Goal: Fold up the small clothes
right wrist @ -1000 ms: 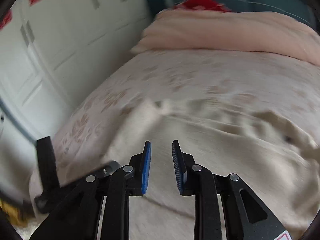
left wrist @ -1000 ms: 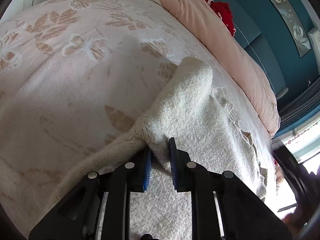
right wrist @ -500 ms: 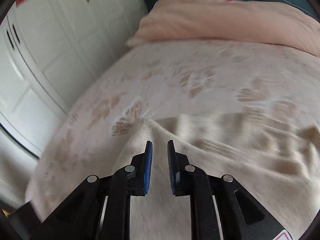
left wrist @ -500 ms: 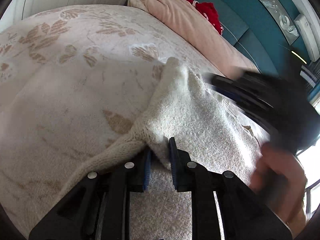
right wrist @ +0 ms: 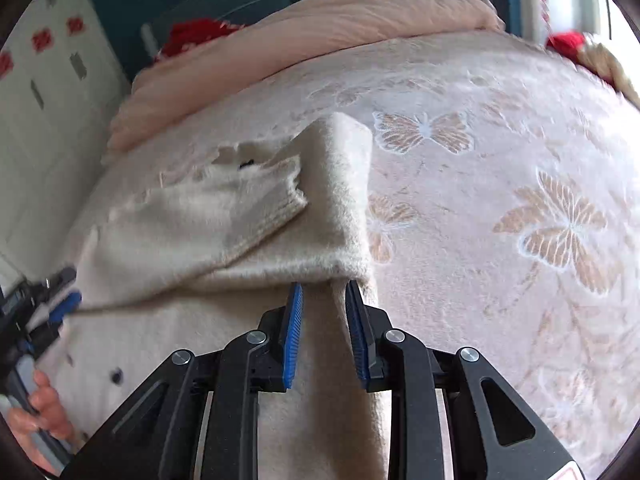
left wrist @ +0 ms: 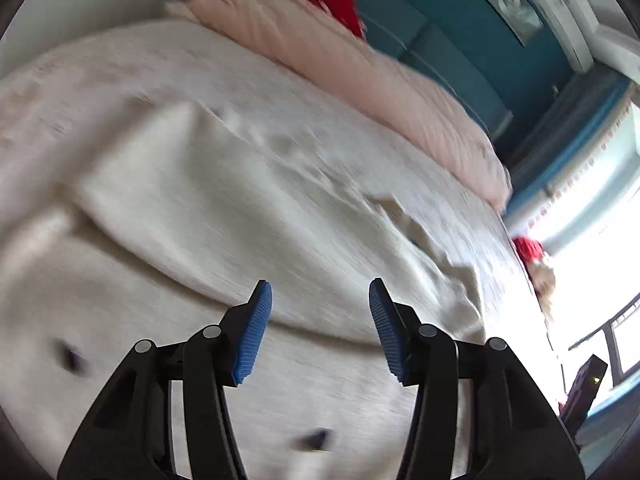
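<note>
Your left gripper [left wrist: 318,326] is opening, nothing between its pads; the cream knit cardigan [left wrist: 224,200] lies flat ahead of them. Your right gripper [right wrist: 322,334] is opening too, straddling the folded sleeve edge [right wrist: 340,272]. Release fully before lifting away, so the fold stays put.

Sweater [right wrist: 256,216] on bedspread [right wrist: 500,184], quilt [right wrist: 320,28] behind it, left gripper [right wrist: 60,308] at its left edge
</note>
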Motion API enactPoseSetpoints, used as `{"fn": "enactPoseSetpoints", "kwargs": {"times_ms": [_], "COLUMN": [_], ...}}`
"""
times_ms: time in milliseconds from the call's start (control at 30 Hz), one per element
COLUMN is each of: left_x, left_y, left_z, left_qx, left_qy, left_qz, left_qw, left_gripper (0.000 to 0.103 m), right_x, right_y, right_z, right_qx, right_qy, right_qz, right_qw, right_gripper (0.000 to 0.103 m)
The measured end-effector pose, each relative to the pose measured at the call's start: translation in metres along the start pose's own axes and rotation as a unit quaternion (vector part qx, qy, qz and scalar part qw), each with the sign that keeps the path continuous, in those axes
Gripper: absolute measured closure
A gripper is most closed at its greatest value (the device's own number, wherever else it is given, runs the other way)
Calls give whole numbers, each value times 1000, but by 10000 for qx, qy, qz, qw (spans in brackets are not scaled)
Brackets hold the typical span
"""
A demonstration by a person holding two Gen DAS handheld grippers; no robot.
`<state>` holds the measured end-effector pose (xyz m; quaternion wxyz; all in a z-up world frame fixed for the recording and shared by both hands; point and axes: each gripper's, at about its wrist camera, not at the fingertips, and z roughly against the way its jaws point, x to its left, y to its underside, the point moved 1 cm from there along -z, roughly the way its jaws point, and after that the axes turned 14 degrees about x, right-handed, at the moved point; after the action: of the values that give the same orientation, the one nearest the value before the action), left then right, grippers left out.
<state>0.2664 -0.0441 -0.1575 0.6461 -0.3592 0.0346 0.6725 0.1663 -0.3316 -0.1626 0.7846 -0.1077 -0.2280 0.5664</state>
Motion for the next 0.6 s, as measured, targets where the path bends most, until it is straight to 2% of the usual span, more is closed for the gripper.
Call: {"fn": "enactPoseSetpoints", "kwargs": {"times_ms": [67,133,167,200,233,300,400,433,533,600], "left_x": [-17,-31,-37,-43,-49,-54,-56,-58,-56,-54], "left_y": [9,14,15,15,16,15,18,19,18,14], "left_z": [-27,-50,-57,-63,-70,-79,-82,-81,-62,-50], "left_qx": [379,630,649,619,579,577,485,477,366,174], "left_qy": [80,64,-11,-156,-375,-591,-742,-777,-467,-504], "left_qz": [11,-7,-68,-160,-277,-375,-555,-624,-588,-633], "left_qw": [9992,9980,9979,9978,9972,9959,9945,9939,9965,9966], "left_gripper": [53,53,53,53,53,53,53,53,52,51], "right_x": [3,8,8,5,1,-20,-40,-42,-34,-18], "right_y": [-5,-11,-14,-20,-23,-29,-23,-20,-13,-20], "right_z": [-13,-27,-30,-29,-26,-22,-44,-39,0,25], "right_qx": [76,106,70,18,-73,-150,203,179,-205,-551], "right_qy": [640,906,847,834,849,803,568,426,439,385], "right_qz": [277,341,317,284,224,-58,-326,-376,-486,-383], "right_qw": [9975,9952,9959,9961,9961,9966,9976,9982,9976,9970], "right_gripper": [72,71,71,81,85,85,78,78,77,72]}}
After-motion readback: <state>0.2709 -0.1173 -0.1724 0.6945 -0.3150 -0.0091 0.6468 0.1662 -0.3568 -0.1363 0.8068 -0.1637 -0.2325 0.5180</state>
